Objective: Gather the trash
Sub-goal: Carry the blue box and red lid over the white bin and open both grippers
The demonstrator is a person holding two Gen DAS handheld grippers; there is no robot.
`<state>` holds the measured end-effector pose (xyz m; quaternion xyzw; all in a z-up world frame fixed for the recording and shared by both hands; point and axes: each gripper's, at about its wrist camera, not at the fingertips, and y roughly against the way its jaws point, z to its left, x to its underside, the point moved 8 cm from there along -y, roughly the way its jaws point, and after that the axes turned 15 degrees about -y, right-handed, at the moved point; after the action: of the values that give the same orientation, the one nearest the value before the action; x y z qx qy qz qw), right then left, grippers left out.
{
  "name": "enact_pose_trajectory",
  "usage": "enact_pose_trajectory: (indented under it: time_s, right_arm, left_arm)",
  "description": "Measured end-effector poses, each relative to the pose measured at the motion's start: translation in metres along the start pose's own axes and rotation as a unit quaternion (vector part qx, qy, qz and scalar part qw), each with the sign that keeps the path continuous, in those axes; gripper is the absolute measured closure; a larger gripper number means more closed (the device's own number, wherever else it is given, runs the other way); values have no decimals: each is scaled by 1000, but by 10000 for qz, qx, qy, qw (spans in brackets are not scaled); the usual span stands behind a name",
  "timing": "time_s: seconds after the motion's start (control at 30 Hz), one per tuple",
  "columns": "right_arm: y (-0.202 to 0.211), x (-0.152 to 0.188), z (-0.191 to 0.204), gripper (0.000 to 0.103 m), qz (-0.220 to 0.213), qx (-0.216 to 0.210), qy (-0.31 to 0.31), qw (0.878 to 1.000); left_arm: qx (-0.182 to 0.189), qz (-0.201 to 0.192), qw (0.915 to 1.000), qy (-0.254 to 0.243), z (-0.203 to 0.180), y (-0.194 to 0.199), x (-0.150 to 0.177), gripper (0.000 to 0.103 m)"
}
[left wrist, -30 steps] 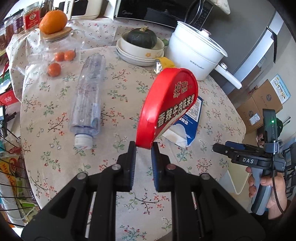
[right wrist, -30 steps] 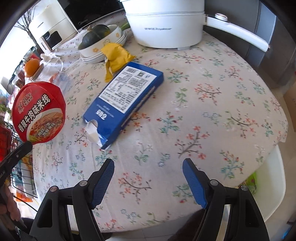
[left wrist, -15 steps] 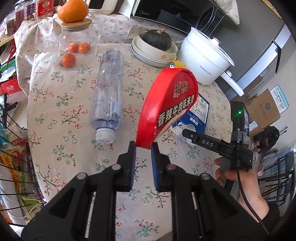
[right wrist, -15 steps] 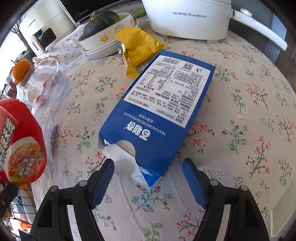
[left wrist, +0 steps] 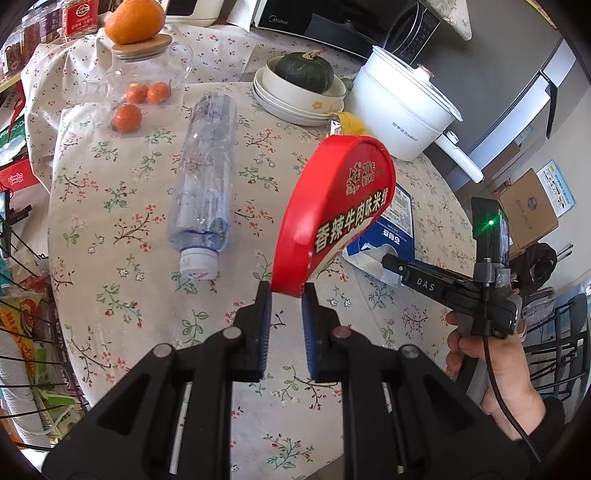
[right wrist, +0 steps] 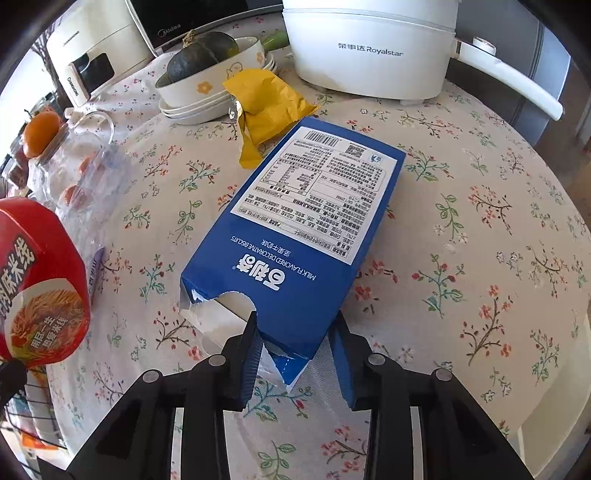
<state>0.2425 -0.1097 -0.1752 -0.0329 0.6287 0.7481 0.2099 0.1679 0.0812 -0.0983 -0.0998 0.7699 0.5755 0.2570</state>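
Trash lies scattered over a round table covered with a floral cloth, and some of it is already gripped. The left gripper pinches the lower rim of a red round instant-noodle lid printed with white Chinese characters, holding it on edge above the cloth, its face tilted toward the right. The right gripper points steeply down at the torn end of a blue rectangular cardboard biscuit box, which lies flat on the table with its white label panel facing up. Its jaws are closing, with the ragged open end of the box between them; the left pad touches the box edge, while a gap still shows beside the right pad. A hand with a dark sleeve holds that gripper's handle in the left wrist view.

A clear empty plastic bottle with a white cap lies on its side to the left of the lid. A crumpled yellow wrapper rests just beyond the far end of the box, near a stack of cream bowls holding a dark green squash. A white electric pot stands behind, and a glass jar with small oranges inside carries a large orange on its wooden lid.
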Motion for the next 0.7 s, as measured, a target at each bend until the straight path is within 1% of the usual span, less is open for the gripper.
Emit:
enact_pose_trajectory:
  time_s: [0.27, 0.3, 0.37, 0.5, 0.7]
  right_arm:
    - [35, 7, -25, 73, -9, -117, 274, 9996]
    - [39, 8, -29, 75, -17, -127, 300, 9995]
    - [47, 10, -38, 77, -24, -154, 326, 9993]
    - [62, 13, -63, 80, -80, -147, 261, 9995]
    - [88, 13, -103, 82, -210, -139, 79, 9997]
  left_arm:
    - [151, 100, 9997, -138, -22, -9, 1, 85]
    - [161, 110, 9997, -167, -25, -10, 2, 85]
    - [164, 134, 9995, -234, -32, -12, 2, 85]
    - [243, 185, 9990, -328, -46, -18, 2, 85]
    - [393, 281, 9974, -528, -72, -29, 3, 85]
